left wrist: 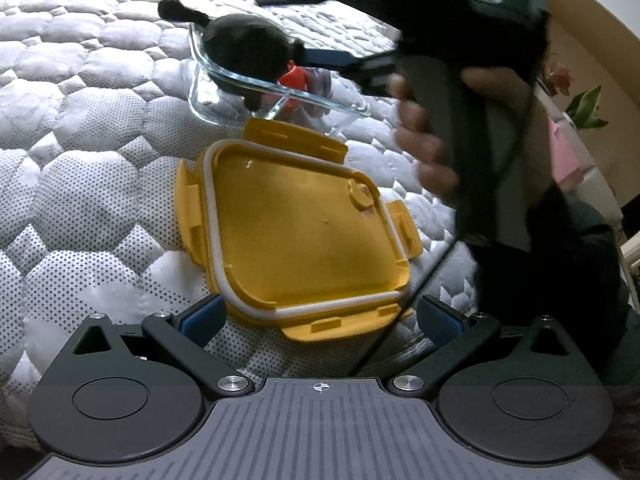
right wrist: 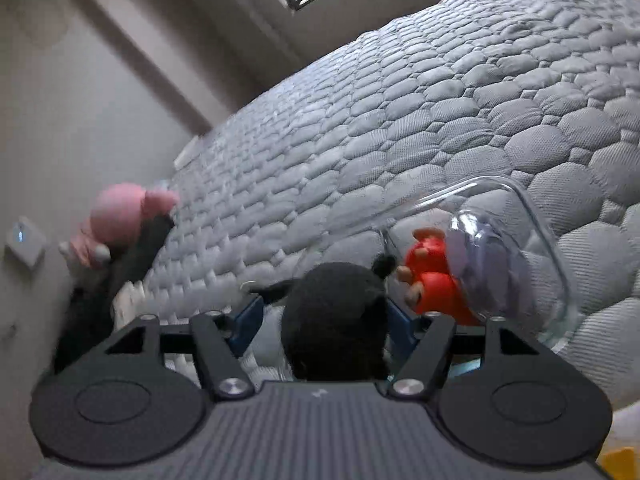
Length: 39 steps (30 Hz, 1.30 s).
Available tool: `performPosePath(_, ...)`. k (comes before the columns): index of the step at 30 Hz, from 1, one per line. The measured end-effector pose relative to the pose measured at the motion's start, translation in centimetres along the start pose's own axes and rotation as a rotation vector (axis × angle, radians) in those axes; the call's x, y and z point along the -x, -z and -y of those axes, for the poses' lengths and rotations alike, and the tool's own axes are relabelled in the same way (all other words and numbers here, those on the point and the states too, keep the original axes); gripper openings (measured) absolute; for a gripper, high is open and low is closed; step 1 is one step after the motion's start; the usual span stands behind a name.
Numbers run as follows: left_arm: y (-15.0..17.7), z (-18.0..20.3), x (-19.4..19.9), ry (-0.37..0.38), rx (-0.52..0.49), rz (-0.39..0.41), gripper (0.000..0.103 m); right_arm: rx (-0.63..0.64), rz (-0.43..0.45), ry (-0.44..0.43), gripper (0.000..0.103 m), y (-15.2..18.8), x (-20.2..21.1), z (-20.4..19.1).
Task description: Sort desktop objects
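Note:
A black plush toy [left wrist: 244, 54] hangs over the rim of a clear glass container [left wrist: 280, 92] on the quilted mattress. A red toy [left wrist: 294, 80] lies inside the container. My right gripper [right wrist: 320, 316] is shut on the black plush toy [right wrist: 334, 316], with the red toy [right wrist: 434, 280] and the glass container [right wrist: 532, 240] just to its right. A yellow lid [left wrist: 300, 232] lies upside down on the mattress in front of the container. My left gripper [left wrist: 320, 316] is open, its fingers at either side of the lid's near edge.
The grey quilted mattress [right wrist: 400, 120] fills both views. A pink plush toy [right wrist: 120, 216] sits at the mattress's far left edge by the wall. My right hand and its gripper body [left wrist: 460, 80] fill the upper right of the left wrist view.

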<state>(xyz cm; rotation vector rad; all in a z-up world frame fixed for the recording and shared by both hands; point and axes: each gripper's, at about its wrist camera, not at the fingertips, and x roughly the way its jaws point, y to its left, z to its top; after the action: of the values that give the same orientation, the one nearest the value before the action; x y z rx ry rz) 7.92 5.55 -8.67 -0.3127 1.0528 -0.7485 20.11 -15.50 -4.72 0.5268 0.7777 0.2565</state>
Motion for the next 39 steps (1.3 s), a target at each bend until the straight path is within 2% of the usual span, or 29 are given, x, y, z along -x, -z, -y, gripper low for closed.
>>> performPosePath(4,-0.1,0.1,-0.3,0.009,0.002,-0.008,0.103,0.193,0.155,0.082,0.055,-0.1,2.7,-2.0)
performPosePath(5,-0.1,0.3,-0.4,0.008,-0.003,-0.011,0.103,0.243,0.157,0.089,0.046,-0.1,2.6,-2.7)
performPosePath(8,0.1,0.6,-0.3,0.008,-0.021,-0.011,0.103,0.283,0.065,0.045,0.031,0.0,0.7,-3.8)
performPosePath(11,0.2,0.3,0.0,-0.002,-0.016,-0.003,0.103,0.244,-0.035,0.078,0.028,0.5,-2.4,-3.7)
performPosePath(12,0.1,0.1,0.2,-0.004,-0.008,0.001,0.103,0.228,-0.064,0.088,0.023,0.6,-3.4,-3.5)
performPosePath(14,0.0,-0.4,0.3,-0.005,0.012,0.004,0.103,0.187,-0.053,0.092,0.015,0.7,-4.4,-2.8)
performPosePath(19,-0.1,-0.5,-0.2,0.002,0.021,-0.008,0.103,0.148,-0.074,0.111,0.015,0.2,-4.4,-2.5)
performPosePath(23,0.0,-0.2,-0.3,0.001,0.005,-0.009,0.103,0.265,-0.078,0.164,0.016,1.1,-3.9,-3.9)
performPosePath(25,0.1,-0.4,-0.2,0.002,0.009,-0.007,0.103,0.316,-0.054,0.163,0.023,0.6,-3.2,-4.9)
performPosePath(27,0.1,-0.7,-0.2,0.001,0.018,-0.006,0.103,0.354,0.025,0.116,0.037,-0.4,-1.9,-6.0)
performPosePath(30,0.1,-1.0,-0.2,0.006,0.030,-0.004,0.103,0.408,0.029,0.039,0.043,-1.8,-2.0,-8.0)
performPosePath(34,0.3,-1.1,-0.3,0.008,0.022,-0.007,0.103,0.384,-0.114,-0.068,0.043,-1.7,-5.7,-9.7)
performPosePath(37,0.4,-1.3,0.2,0.000,0.024,-0.003,0.103,0.363,-0.181,-0.064,0.042,-0.5,-8.6,-10.3)
performPosePath(39,0.6,-1.6,0.6,-0.005,0.030,0.006,0.103,0.412,-0.137,-0.001,0.040,0.1,-9.8,-10.7)
